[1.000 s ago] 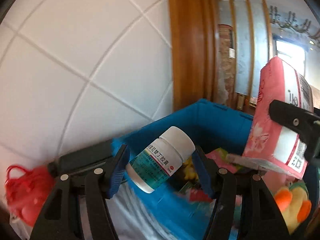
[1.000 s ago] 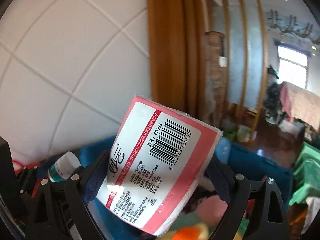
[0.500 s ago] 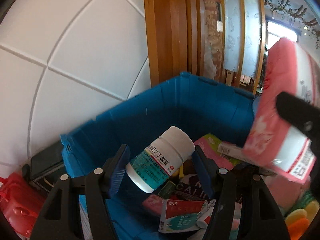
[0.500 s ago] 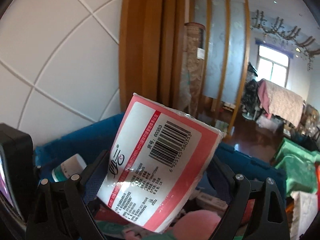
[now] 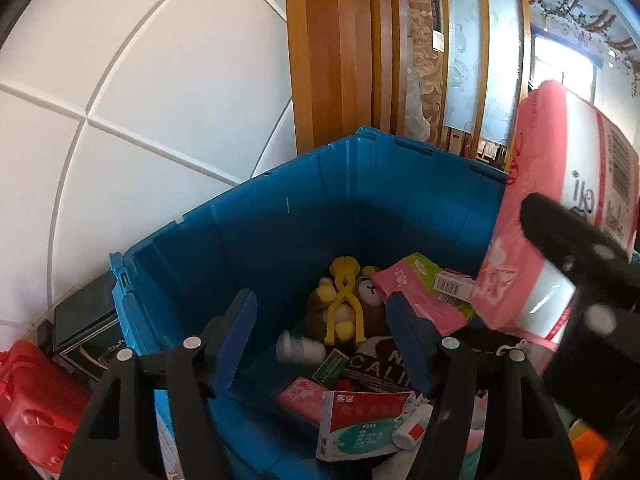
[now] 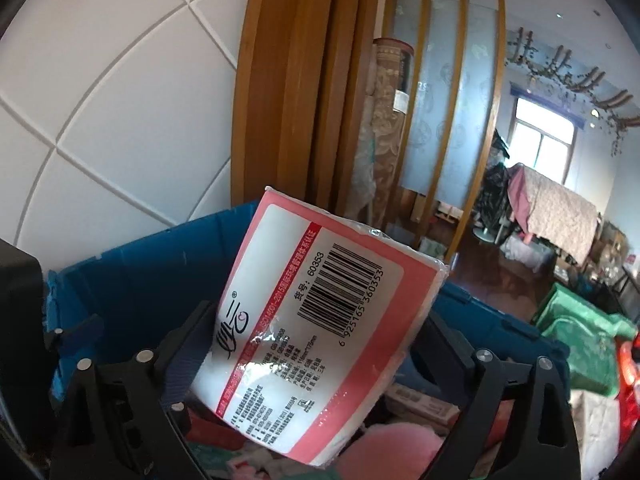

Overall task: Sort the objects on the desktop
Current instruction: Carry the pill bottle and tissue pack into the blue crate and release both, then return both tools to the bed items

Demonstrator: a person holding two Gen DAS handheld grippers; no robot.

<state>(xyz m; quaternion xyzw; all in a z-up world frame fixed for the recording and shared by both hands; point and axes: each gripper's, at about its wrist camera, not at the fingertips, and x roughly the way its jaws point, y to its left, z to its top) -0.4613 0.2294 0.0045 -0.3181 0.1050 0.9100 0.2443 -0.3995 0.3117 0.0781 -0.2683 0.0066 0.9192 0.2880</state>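
Dropping into the blue bin (image 5: 280, 216), the white medicine bottle (image 5: 301, 350) is no longer between the left tongs (image 5: 318, 340); half a second ago it was still pinched there. In the left wrist view it shows as a blurred white shape at the lower centre of the frame, just beside the yellow toy (image 5: 345, 304) and the brown bear (image 5: 370, 292), so I judge it is falling or just landed. The left jaws have just been opening and now stand apart with nothing between them.

The right tongs (image 6: 316, 356) have also just been opening, very wide. The pink tissue pack (image 6: 316, 332) is between them, tilted, at the centre of the right wrist view; its left side lies against the left pad, but at the right pad I see a gap, so the hold looks released or nearly so.

For the task this means one thing is sorted into the bin and the tissue pack probably follows.

No table surface is visible. Behind the bin, a white tiled wall (image 5: 140, 100) fills the upper left and a wooden frame (image 5: 328, 60) stands at the upper centre. A window (image 6: 540, 136) shines at the right.
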